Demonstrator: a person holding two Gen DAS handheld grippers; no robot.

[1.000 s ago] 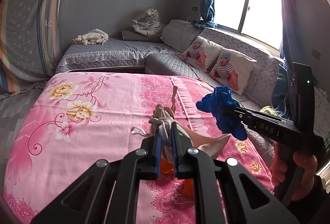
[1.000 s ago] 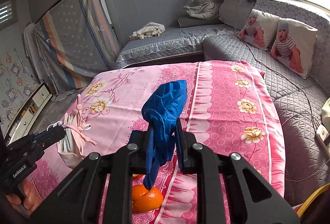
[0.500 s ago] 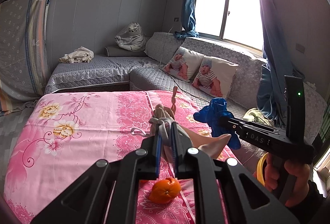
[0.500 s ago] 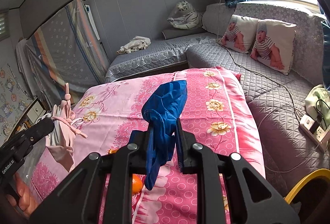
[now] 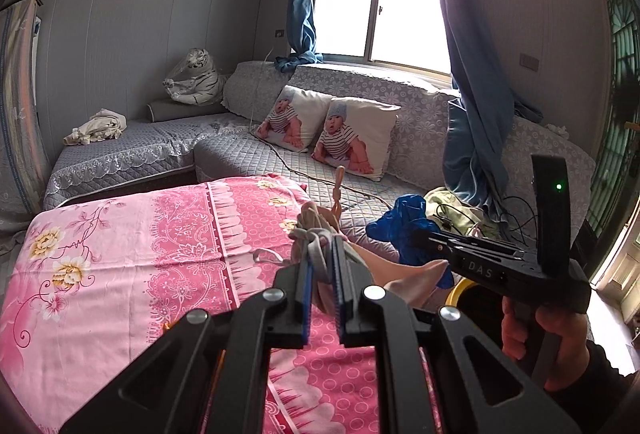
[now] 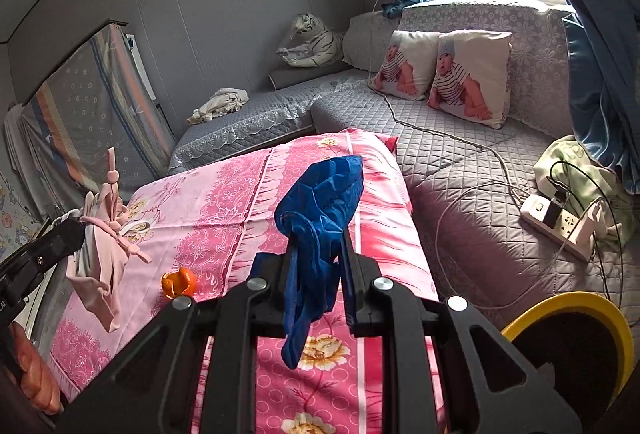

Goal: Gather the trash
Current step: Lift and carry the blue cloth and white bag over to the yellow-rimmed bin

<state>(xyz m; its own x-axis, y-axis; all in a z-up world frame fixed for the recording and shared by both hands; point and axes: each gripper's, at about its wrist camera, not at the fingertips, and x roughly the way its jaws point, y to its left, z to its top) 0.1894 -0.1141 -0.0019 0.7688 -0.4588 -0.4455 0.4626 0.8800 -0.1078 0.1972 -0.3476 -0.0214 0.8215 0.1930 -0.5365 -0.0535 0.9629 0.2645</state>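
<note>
Left gripper [image 5: 322, 266] is clamped on a knotted pale pink and grey fabric pouch [image 5: 316, 230], held above the pink floral tablecloth [image 5: 140, 254]. Right gripper [image 6: 318, 254] is clenched on a crumpled blue plastic bag [image 6: 320, 202], near a yellow-rimmed bin [image 6: 568, 318] at lower right. A torn orange peel [image 6: 179, 282] lies on the cloth.
</note>
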